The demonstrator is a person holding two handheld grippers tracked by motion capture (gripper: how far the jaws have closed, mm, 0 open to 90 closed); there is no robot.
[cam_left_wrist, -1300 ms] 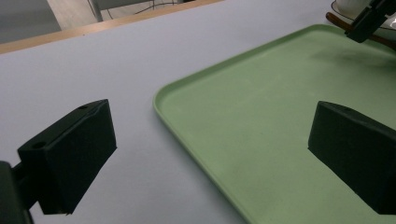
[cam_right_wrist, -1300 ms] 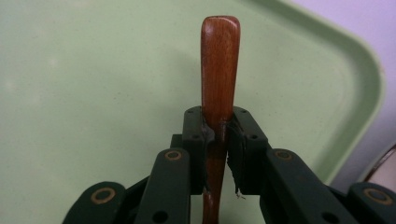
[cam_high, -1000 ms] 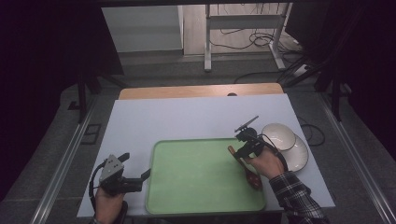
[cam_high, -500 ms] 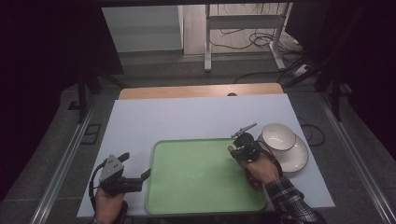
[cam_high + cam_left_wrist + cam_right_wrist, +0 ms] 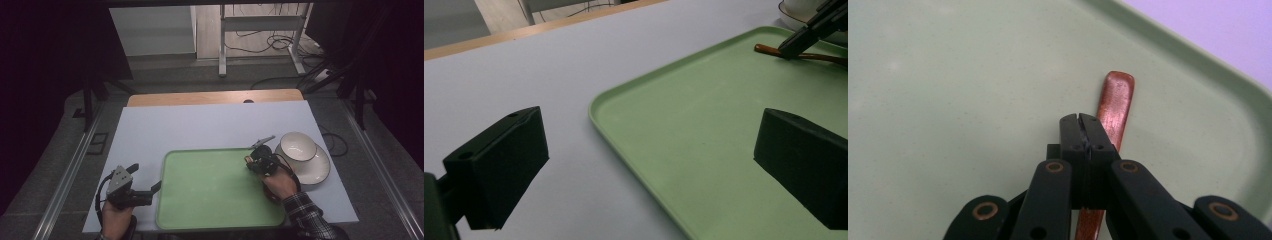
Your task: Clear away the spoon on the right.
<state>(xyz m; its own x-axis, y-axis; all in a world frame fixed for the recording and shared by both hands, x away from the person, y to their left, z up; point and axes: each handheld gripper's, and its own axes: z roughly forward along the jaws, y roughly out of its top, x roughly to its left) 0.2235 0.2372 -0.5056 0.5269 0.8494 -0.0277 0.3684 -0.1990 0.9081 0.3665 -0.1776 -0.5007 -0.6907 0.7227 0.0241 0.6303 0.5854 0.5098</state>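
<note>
The white table (image 5: 200, 125) runs off the bottom of the high view, where the person's forearms are cut by the frame, and the room beyond its far edge is too dark to read. The green tray (image 5: 215, 185) lies near the front edge; its right rim passes behind the right hand (image 5: 278, 184), and in the left gripper view its near and right parts run out of frame. To the right of the tray, a white bowl (image 5: 297, 146) sits tilted on a white plate (image 5: 320, 172), whose left part is hidden behind the right gripper (image 5: 256, 161). The brown spoon (image 5: 1115, 107) is the hardest thing to make out: in the high view only a small reddish end shows beside the gripper and a darker bit under the hand, so its whole length cannot be traced. In the right gripper view it appears as a flat, glossy, reddish-brown handle with a rounded end, lying on the tray floor near the right rim, its lower part hidden beneath the gripper body. The jaws there are clenched tight together, tips meeting with no gap, and the handle lies just to their right and under them, not between them; whether the tips touch it cannot be told. In the left gripper view the same closed tips come down onto the spoon's end far across the tray. The left gripper (image 5: 145, 192) rests at the tray's left edge, its jaws released and wide apart with nothing between them, one over the table, one over the tray.
</note>
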